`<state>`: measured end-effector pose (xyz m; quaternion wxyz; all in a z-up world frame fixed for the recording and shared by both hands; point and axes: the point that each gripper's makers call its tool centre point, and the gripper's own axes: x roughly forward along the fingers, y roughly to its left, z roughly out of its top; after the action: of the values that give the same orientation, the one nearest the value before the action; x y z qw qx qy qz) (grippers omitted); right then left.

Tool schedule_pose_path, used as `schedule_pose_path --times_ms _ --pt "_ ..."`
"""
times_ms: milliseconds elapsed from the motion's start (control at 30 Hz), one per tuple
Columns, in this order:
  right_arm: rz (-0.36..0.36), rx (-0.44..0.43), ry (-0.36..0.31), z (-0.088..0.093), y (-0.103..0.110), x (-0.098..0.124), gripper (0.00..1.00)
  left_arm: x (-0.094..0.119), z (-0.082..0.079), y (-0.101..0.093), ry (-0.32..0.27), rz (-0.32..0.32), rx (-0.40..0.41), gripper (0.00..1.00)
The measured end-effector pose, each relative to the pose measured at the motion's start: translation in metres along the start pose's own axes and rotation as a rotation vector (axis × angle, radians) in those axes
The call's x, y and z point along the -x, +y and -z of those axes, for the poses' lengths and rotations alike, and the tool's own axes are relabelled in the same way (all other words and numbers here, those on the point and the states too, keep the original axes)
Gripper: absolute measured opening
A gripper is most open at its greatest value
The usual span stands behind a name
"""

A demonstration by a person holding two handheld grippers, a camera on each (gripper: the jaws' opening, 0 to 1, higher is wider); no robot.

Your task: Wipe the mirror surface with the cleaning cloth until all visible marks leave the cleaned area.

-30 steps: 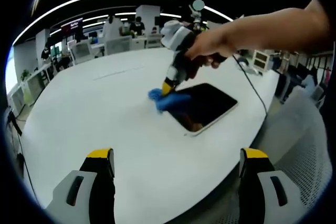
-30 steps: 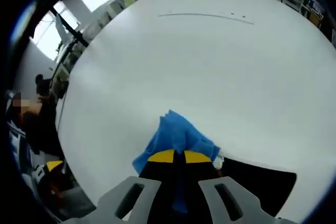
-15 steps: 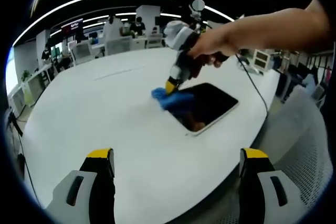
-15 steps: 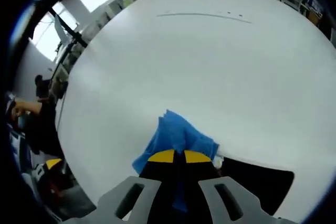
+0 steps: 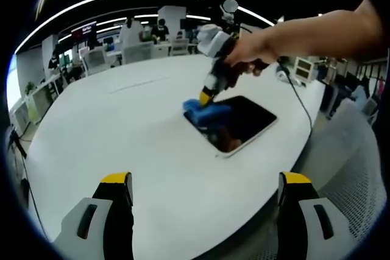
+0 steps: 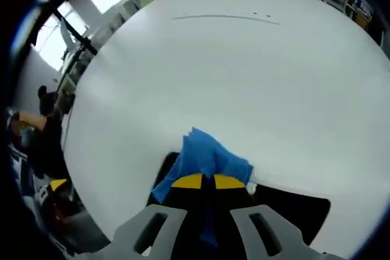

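Note:
A dark rectangular mirror with a white frame lies flat on the white table. A blue cleaning cloth rests on the mirror's far left corner. My right gripper, held by a person's hand, is shut on the cloth and presses it down. In the right gripper view the blue cleaning cloth bunches ahead of my right gripper, with the mirror dark on both sides of it. My left gripper stands open near the table's front edge, well short of the mirror.
A black cable trails from the hand across the table's right side. A grey mesh chair stands at the right edge. Desks, chairs and people fill the office behind. A thin seam crosses the far tabletop.
My right gripper has slid the cloth to the right, from just off the mirror's corner onto its surface. The left gripper has not moved.

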<state>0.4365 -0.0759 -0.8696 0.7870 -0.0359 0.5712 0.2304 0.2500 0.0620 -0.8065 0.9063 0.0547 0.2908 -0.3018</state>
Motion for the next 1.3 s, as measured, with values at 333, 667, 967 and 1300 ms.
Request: schedule_pose_path --times_ms 333,667,967,1300 --pt "0.030 -0.009 0.006 0.010 -0.013 0.011 0.00 0.000 -0.001 0.000 -0.006 0.006 0.027 0.99" --pt "0.080 -0.007 -0.029 0.010 -0.012 0.010 0.00 -0.001 0.002 -0.002 0.015 0.008 0.032 0.99" --pt "0.080 0.001 -0.019 0.020 -0.012 0.008 0.00 -0.001 0.002 -0.003 0.015 0.012 0.035 0.99" --pt "0.064 -0.017 -0.034 0.038 -0.003 0.015 0.00 0.000 0.002 -0.004 0.014 0.015 0.041 0.99"
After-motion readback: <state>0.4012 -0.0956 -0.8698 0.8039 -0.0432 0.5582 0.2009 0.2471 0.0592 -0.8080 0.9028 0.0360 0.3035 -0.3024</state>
